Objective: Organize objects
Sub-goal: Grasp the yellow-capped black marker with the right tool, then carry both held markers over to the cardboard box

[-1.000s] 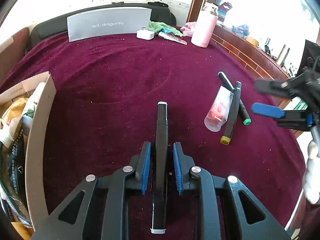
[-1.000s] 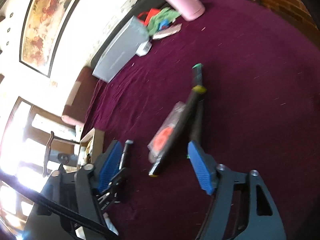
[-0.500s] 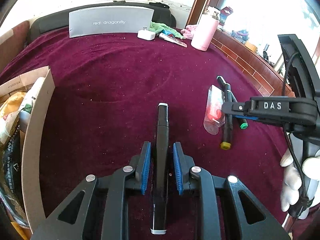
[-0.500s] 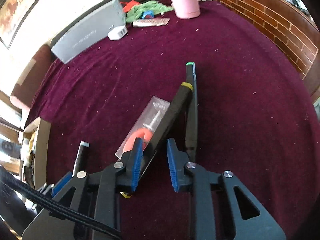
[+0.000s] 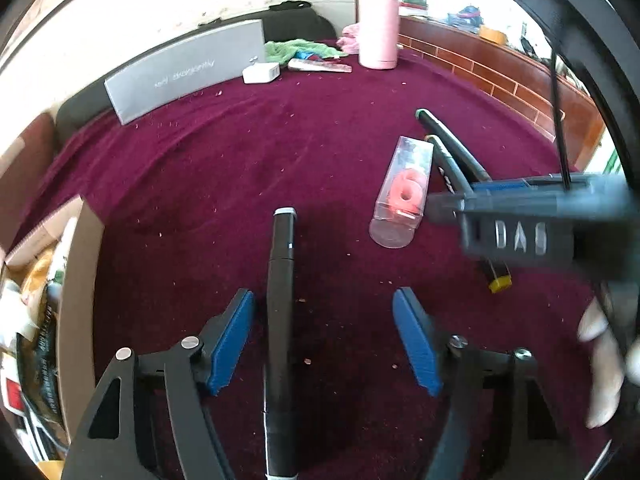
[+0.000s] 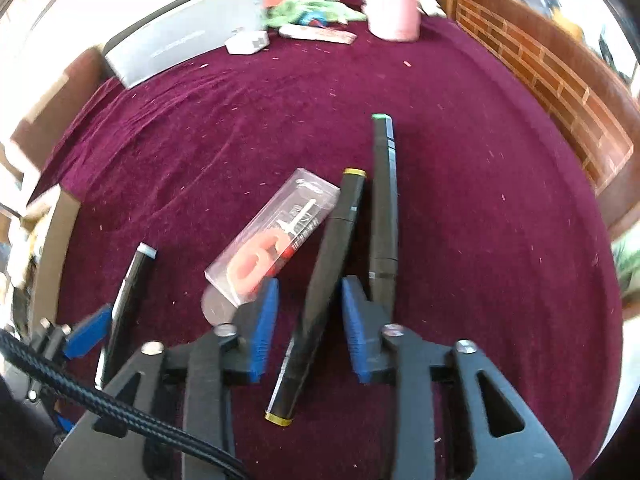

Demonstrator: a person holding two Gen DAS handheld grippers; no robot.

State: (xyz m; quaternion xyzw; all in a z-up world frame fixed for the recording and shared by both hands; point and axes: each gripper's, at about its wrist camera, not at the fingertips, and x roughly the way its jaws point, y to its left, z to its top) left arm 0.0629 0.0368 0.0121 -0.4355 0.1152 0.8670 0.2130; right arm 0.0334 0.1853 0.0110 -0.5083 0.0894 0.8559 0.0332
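A black marker with white ends lies on the maroon cloth between the wide-open pads of my left gripper, not gripped; it also shows in the right wrist view. My right gripper has its pads either side of a black marker with yellow ends, with a gap on each side. A black marker with a green end lies just right of it. A clear packet with an orange piece lies just left; it also shows in the left wrist view.
A cardboard box of packets stands at the left edge. At the back are a grey box, a white charger, a green cloth and a pink bottle. A brick ledge borders the right.
My left gripper has opened and released the white-ended marker onto the cloth. My right gripper came down over the yellow-ended marker, narrowed around it, then opened slightly.
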